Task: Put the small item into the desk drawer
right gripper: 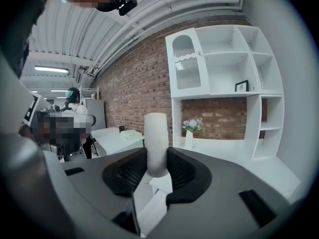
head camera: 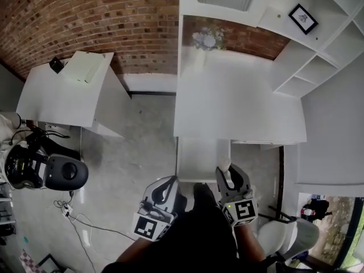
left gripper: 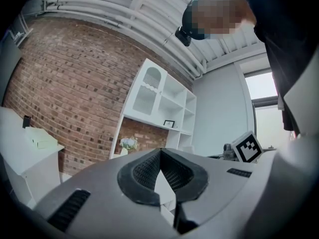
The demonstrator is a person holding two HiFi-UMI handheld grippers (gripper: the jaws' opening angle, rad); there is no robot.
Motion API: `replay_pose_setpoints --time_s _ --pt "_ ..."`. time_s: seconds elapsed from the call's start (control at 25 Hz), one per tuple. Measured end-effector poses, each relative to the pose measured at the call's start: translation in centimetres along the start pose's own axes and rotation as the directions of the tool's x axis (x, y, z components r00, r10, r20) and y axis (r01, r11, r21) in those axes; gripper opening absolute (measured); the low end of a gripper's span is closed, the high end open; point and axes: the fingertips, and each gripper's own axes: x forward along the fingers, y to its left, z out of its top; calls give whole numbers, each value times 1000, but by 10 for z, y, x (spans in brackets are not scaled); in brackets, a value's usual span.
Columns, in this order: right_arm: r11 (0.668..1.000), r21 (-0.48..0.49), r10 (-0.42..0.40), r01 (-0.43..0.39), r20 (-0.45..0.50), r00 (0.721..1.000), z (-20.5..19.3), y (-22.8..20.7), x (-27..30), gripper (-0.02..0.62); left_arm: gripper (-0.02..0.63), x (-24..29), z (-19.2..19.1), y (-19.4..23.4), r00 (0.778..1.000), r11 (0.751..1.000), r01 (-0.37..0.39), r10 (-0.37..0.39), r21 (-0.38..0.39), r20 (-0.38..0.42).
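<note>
Seemingly light, stiff, smooth small item (right gripper: 156, 141) pinched at lower end by right gripper (right gripper: 157, 169); slip judged possible. Left gripper (left gripper: 160, 158) pressed together, empty.

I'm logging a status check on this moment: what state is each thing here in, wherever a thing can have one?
desk drawer: pulled open, looks empty.
white cylinder: upright, clamped in the right claw, not yet in the drawer.
right claw: shut on the white cylinder.
left claw: shut, holding nothing.
vase of flowers: upright on the desk.
</note>
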Motion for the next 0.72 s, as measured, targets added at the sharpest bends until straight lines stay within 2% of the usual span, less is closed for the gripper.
replay_pose_setpoints --time_s 0.36,0.72 --pt "992 -50 113 -120 -120 986 -35 -22 51 138 21 41 4 15 996 997 -82 83 -13 18" --pt "962 -84 230 -261 -275 934 -94 -42 84 138 21 88 -2 11 991 990 -133 133 -39 4"
